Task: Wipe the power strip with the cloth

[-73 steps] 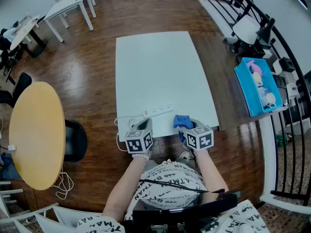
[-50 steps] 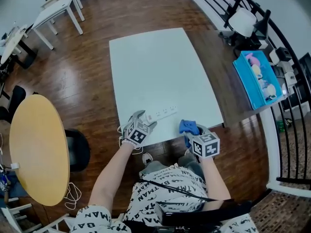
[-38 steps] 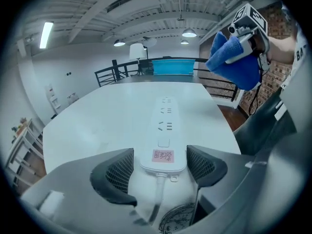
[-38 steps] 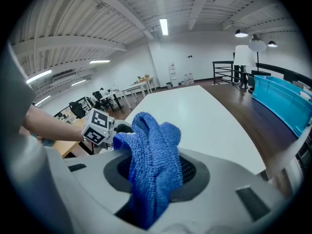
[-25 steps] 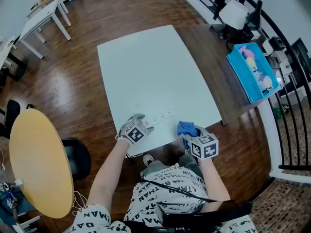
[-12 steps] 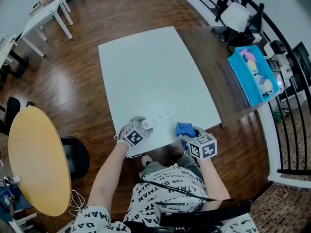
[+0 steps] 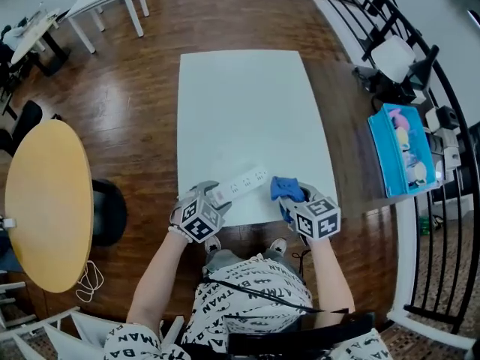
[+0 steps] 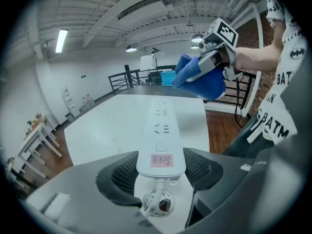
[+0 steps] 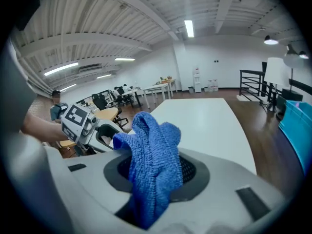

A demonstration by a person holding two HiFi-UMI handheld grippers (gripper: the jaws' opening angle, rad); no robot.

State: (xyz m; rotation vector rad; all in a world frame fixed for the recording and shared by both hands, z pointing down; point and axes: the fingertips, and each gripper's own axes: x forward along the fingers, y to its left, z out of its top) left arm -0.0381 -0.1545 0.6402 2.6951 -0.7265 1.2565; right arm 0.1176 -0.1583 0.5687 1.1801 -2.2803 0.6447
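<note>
Clamping the plug end of the white power strip (image 8: 161,130), the left gripper (image 8: 161,170) has its jaws set fairly wide. They have just been closing, and their pads now press on the strip's two long sides. The cord (image 8: 155,199) comes out just behind the pads, toward the person.

From these jaws the strip's long axis runs straight ahead, out over the near edge of the white table (image 7: 247,103). It slants a little toward the right-hand side, sockets facing up, and it looks raised off the tabletop rather than lying on it.

The right gripper (image 9: 157,173) is closed on a bunched blue cloth (image 9: 152,135), which spills out in front of its jaws. Seen from the left gripper, that cloth hangs ahead and to the right, just beside and above the strip's far end but apart from it. That makes the right hand the nearer one to the free length of the strip. My judgement is that the coming stroke runs along this axis, from the far end back toward the left jaws, and nothing stands between cloth and strip.

Farther out, a blue bin (image 7: 405,150) sits well off to the right and a round yellow table (image 7: 45,201) well off to the left, both out of the way.
</note>
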